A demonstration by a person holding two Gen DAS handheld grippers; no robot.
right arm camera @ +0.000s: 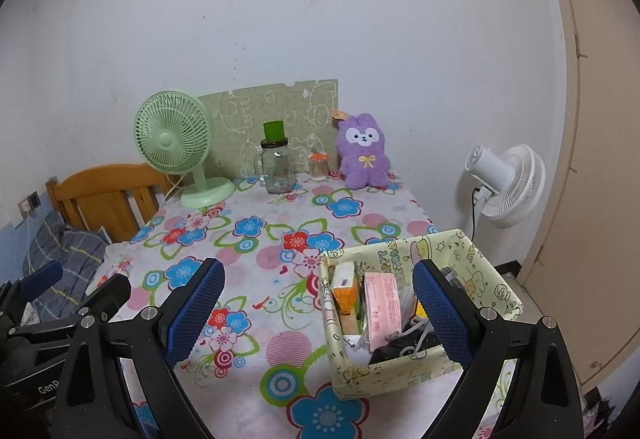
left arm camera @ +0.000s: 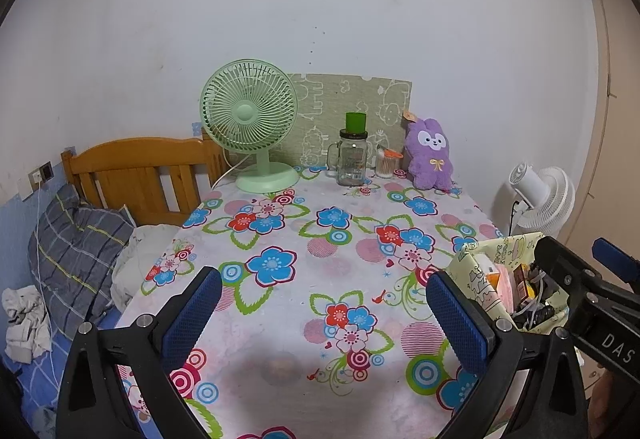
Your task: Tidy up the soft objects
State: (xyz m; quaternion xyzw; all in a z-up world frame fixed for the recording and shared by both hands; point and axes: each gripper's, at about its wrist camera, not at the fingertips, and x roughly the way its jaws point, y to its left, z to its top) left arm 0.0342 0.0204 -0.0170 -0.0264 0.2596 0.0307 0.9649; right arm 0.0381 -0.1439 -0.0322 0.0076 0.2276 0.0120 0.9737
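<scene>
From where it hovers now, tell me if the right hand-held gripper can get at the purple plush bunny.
Probably yes. The right hand-held gripper is open, and bare tablecloth runs to the purple plush bunny, upright at the far edge; the box sits rightward.

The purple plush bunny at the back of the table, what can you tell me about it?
The purple plush bunny is fluffy and soft-looking, with two upright ears, a white face patch with dark eyes and nose, and a small yellow bow on its chest. An orange tag hangs by one ear. It sits upright on the flowered tablecloth against the wall, just right of a small jar. Neither gripper touches it.
</scene>
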